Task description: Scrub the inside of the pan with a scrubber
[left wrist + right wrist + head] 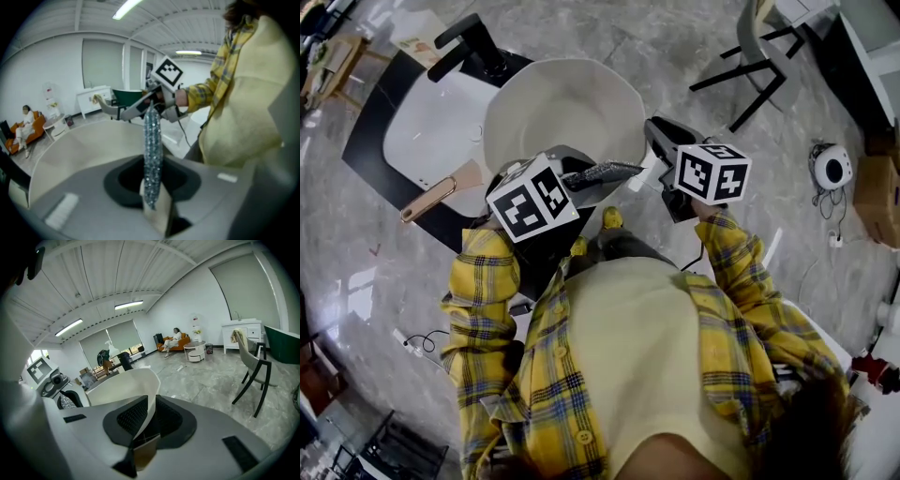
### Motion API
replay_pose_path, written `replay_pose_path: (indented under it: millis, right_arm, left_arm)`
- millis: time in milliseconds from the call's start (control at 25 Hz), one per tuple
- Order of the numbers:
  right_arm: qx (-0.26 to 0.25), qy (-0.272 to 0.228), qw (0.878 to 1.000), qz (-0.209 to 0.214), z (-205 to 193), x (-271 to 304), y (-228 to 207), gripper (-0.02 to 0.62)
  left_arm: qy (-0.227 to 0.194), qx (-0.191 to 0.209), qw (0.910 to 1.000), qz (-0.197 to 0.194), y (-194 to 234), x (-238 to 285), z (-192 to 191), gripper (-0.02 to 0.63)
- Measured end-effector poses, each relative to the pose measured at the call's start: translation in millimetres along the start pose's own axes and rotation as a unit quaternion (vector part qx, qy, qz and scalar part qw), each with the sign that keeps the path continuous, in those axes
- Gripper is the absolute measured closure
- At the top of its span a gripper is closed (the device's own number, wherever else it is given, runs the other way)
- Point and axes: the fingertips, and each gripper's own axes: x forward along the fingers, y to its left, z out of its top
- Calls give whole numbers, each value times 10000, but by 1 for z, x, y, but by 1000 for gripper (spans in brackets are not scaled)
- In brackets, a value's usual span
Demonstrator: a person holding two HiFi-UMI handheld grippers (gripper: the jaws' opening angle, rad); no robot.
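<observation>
A large cream pan (562,108) is tilted over the sink, with a copper-coloured handle (429,200) at its lower left. My right gripper (656,142) is shut on the pan's rim, and in the right gripper view the thin cream wall (149,404) stands pinched between the jaws of that gripper (146,423). My left gripper (574,180) is shut on a glittery metallic scrubber (605,172). The scrubber (152,150) sticks out from the left gripper (153,199) over the pan's near edge (84,140), pointing towards the right gripper (140,107).
A white sink (427,122) in a black counter has a black faucet (473,47) behind the pan. A chair (750,56) stands at the back right. A round white device (832,167), cables and a cardboard box (877,192) are on the floor at right.
</observation>
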Motion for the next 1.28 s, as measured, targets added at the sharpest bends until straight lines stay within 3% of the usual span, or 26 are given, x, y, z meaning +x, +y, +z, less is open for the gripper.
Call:
replay_pose_path:
  millis: [200,320,880,1280]
  right_arm:
    - [-132,164,9996,-194,2,11,-3,572]
    - [-240,217,9988,-371,5,15,-6,534]
    - [-385,540,9975,-255,-6,28,1,532]
    - [-459,559,9971,-215,-6,28,1,532]
  left_arm:
    - [221,60,9997,-43,-5,-8,-13,520]
    - [323,107,9994,-12,-5,-11,-18,520]
    - [492,484,9968,-401,-17,-30,-29,522]
    - [1214,870,9874,-526,-14,-44,-52,522]
